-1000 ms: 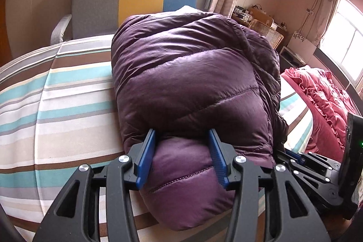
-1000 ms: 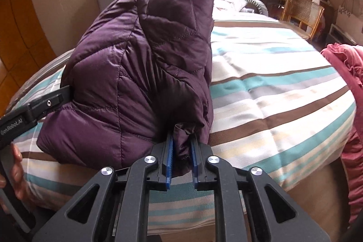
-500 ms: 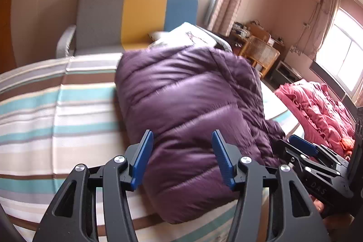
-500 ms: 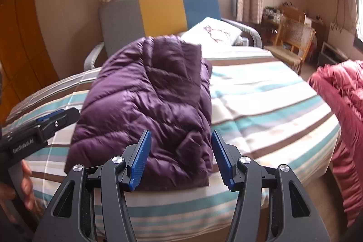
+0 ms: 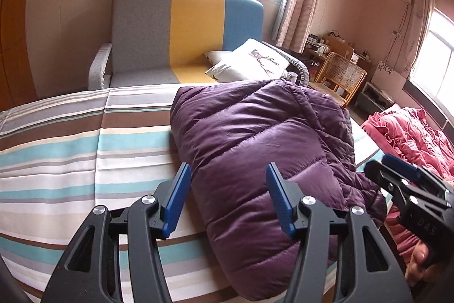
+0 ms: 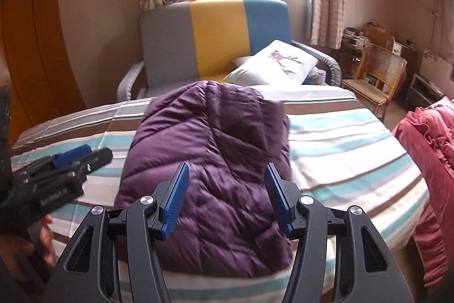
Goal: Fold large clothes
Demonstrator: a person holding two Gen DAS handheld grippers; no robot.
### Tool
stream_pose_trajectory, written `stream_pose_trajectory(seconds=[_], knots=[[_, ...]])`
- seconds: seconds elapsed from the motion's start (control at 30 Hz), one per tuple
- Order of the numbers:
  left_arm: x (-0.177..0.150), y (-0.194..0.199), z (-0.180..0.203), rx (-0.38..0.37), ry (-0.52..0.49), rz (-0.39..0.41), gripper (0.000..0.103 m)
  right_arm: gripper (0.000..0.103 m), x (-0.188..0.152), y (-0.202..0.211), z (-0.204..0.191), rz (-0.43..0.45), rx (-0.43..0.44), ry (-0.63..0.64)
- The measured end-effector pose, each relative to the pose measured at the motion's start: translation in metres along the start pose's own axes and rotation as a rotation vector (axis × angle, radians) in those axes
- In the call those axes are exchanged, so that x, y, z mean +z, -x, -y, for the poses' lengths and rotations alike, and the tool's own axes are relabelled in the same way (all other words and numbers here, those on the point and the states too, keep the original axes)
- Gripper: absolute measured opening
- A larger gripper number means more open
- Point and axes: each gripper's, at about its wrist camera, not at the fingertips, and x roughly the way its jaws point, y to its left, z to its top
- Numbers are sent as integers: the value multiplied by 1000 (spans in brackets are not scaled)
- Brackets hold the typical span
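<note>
A purple puffer jacket (image 5: 255, 149) lies folded into a thick bundle on the striped bed (image 5: 71, 161); it also shows in the right wrist view (image 6: 210, 161). My left gripper (image 5: 228, 199) is open and empty, held above the near end of the jacket. My right gripper (image 6: 225, 199) is open and empty, also held back above the jacket's near end. The right gripper shows at the right edge of the left wrist view (image 5: 408, 189). The left gripper shows at the left edge of the right wrist view (image 6: 59, 172).
A grey, yellow and blue armchair (image 5: 184, 27) with a white pillow (image 5: 249, 64) stands behind the bed. A red ruffled quilt (image 6: 428, 161) lies at the right. A wicker chair (image 6: 377, 73) and cluttered shelves stand by the far wall.
Both grippers let go of the jacket and opened, then pulled back and up. The jacket has settled flat on the bed.
</note>
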Motion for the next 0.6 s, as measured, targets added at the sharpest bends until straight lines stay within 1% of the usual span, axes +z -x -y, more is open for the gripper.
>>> stream_pose_trajectory(seconds=[0.17, 0.27, 0.47, 0.53, 0.6], knots=[[5, -8, -2, 11, -9, -8, 55, 53, 16, -18, -3, -18, -3, -2], [9, -15, -4, 19, -12, -15, 55, 51, 25, -29, 0, -34, -11, -20], [18, -35, -12, 36, -8, -46, 56, 50, 42, -52, 7, -63, -33, -73], [21, -41, -15, 40, 2, -54, 56, 46, 47, -61, 11, -74, -36, -94], [26, -49, -20, 48, 15, -62, 56, 46, 50, -71, 14, -91, -36, -113]])
